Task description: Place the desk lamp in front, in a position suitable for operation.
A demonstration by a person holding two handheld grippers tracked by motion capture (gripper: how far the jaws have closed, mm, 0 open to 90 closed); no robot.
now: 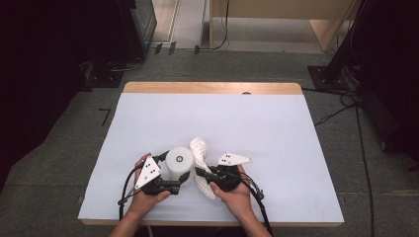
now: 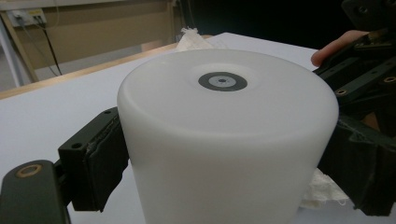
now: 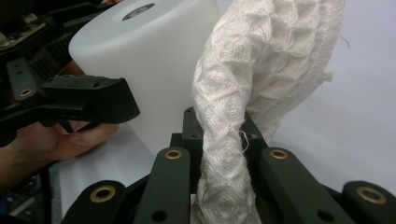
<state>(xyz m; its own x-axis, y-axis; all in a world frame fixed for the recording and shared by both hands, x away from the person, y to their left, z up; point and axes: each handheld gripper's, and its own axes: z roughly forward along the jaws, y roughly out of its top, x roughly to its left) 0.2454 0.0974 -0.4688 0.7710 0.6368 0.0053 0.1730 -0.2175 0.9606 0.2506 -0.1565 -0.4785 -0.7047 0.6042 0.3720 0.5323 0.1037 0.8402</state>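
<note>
A white plastic cylinder [image 1: 179, 164] with a dark ring on its top stands upright on the white table [image 1: 232, 118] near the front edge. My left gripper [image 1: 181, 180] is shut on it, one pad pressed to each side [image 2: 103, 161]. The cylinder [image 2: 224, 140] looms large in the left gripper view. A white waffle-textured cloth [image 1: 199, 148] rises just right of the cylinder. My right gripper [image 1: 201, 174] is shut on the cloth [image 3: 261, 70], which stands up bunched between its jaws [image 3: 219, 135]. The cylinder [image 3: 140, 60] sits close to the cloth's left, with the left gripper's jaw beside it.
The table's wooden far edge [image 1: 212, 88] borders a grey carpeted floor. Cables [image 1: 346, 106] trail on the floor at the right, and dark equipment stands at both back corners. Wide bare tabletop lies behind and to both sides of the hands.
</note>
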